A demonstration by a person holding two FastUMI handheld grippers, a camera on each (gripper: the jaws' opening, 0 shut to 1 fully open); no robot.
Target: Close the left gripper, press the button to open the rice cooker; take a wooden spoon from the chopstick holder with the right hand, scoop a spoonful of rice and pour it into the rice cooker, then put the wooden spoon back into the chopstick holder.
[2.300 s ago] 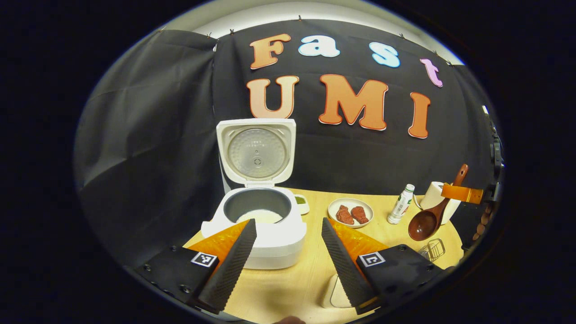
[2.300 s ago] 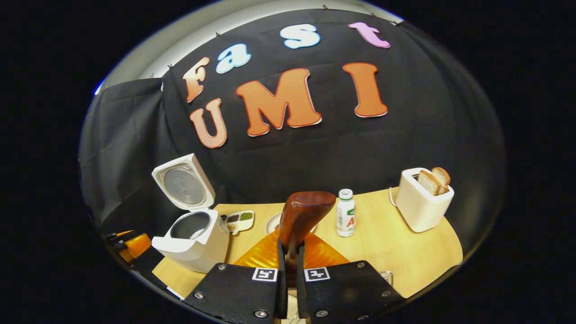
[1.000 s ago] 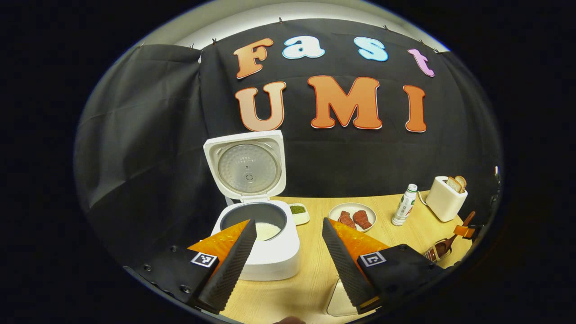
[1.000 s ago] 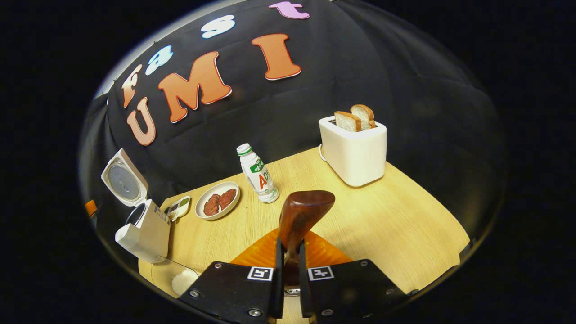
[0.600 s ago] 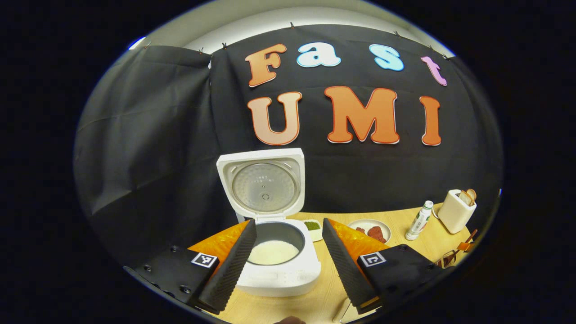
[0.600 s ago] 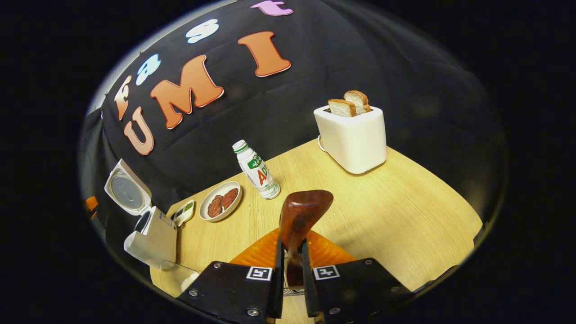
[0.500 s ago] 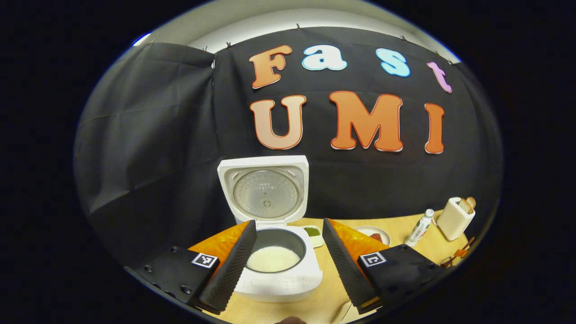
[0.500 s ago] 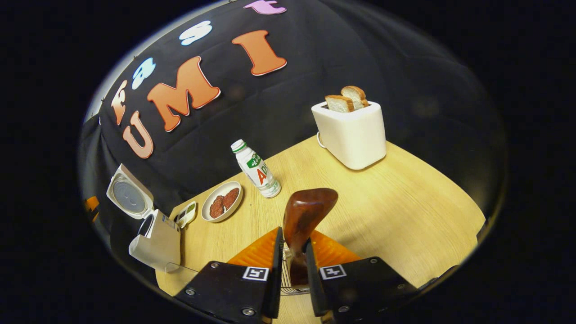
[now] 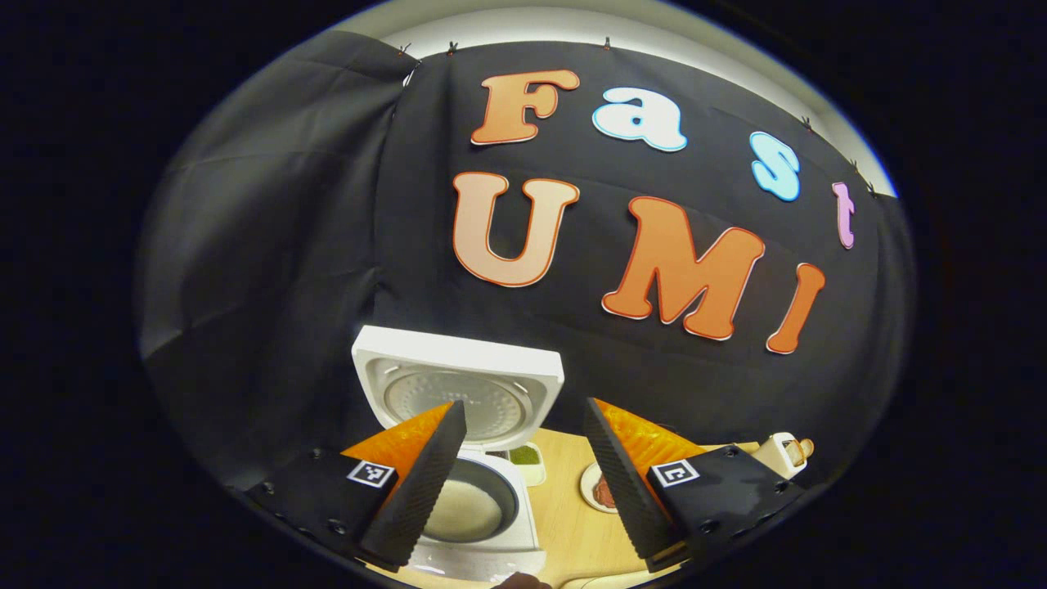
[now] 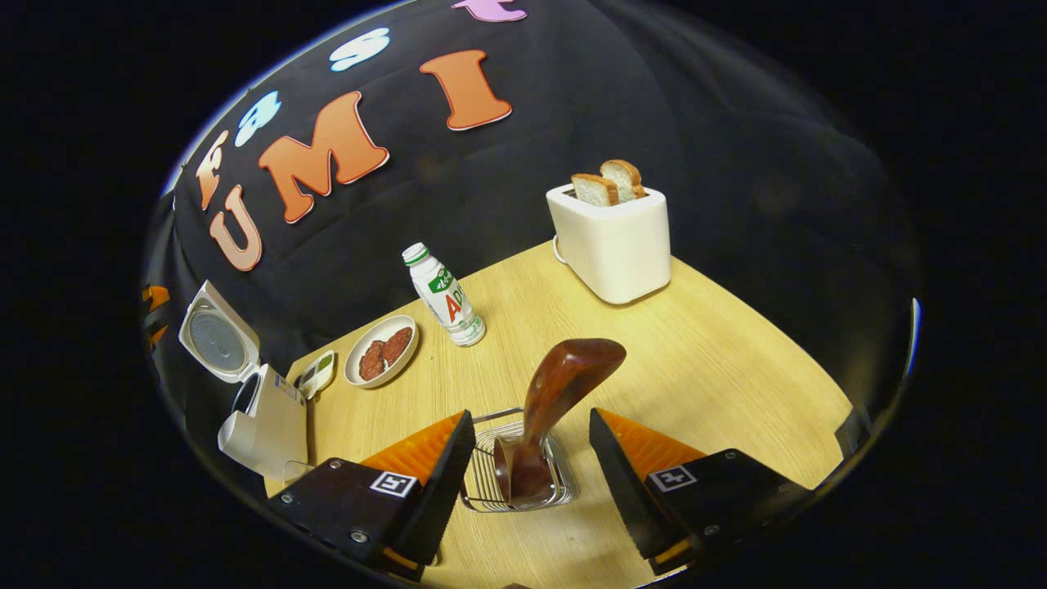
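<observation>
1. The right hand-held gripper has its jaws spread wide, touching nothing. The wooden spoon stands between them in the wire chopstick holder, bowl end down, handle leaning up and away.
2. The left hand-held gripper is spread too, with the open rice cooker behind it; the white rice inside is partly hidden by the left finger.
3. In the right gripper view the cooker's lower body is cut off at the edge.
4. The bottle on the counter has a label, too small to read properly.
5. The toaster holds two bread slices; a plate sits near the bottle.
</observation>
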